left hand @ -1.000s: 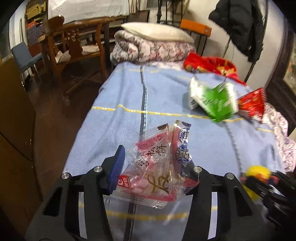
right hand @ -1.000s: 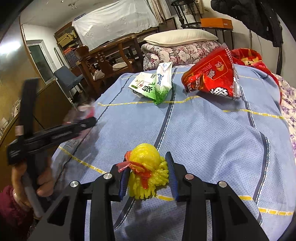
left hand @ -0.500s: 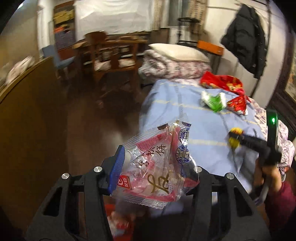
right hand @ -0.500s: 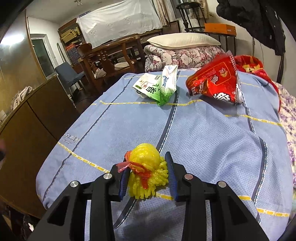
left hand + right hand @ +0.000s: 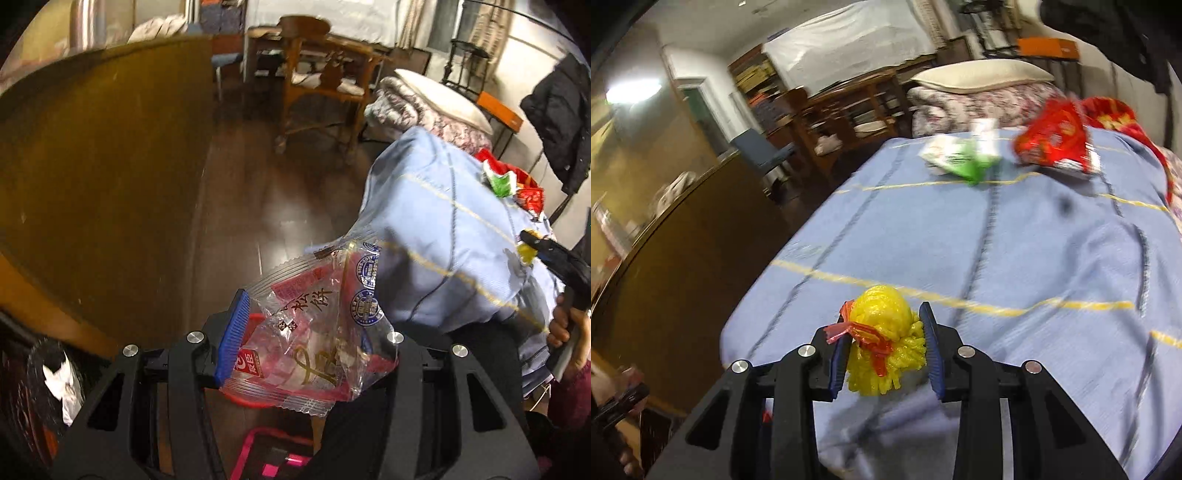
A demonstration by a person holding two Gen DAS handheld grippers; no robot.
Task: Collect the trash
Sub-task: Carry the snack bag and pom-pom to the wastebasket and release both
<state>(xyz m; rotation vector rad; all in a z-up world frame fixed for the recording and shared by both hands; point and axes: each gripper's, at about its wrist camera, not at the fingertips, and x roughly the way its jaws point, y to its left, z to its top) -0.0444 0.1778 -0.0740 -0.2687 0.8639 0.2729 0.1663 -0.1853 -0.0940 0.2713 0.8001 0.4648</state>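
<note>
My left gripper is shut on a clear and red snack wrapper, held off the bed's side above a red bin on the floor. My right gripper is shut on a yellow plastic trash bundle with a red tie, held above the blue bedspread near its front edge. A green and white wrapper and a red snack bag lie at the far end of the bed. The right gripper also shows in the left wrist view.
A brown cabinet stands left of the bed across a strip of dark floor. A wooden chair stands further back. A folded quilt and pillow lie at the head of the bed. A pink crate sits below the left gripper.
My left gripper swung left off the bed with the wrapper and now points down over the floor and the red bin. My right gripper drew back and left with the yellow bundle.
</note>
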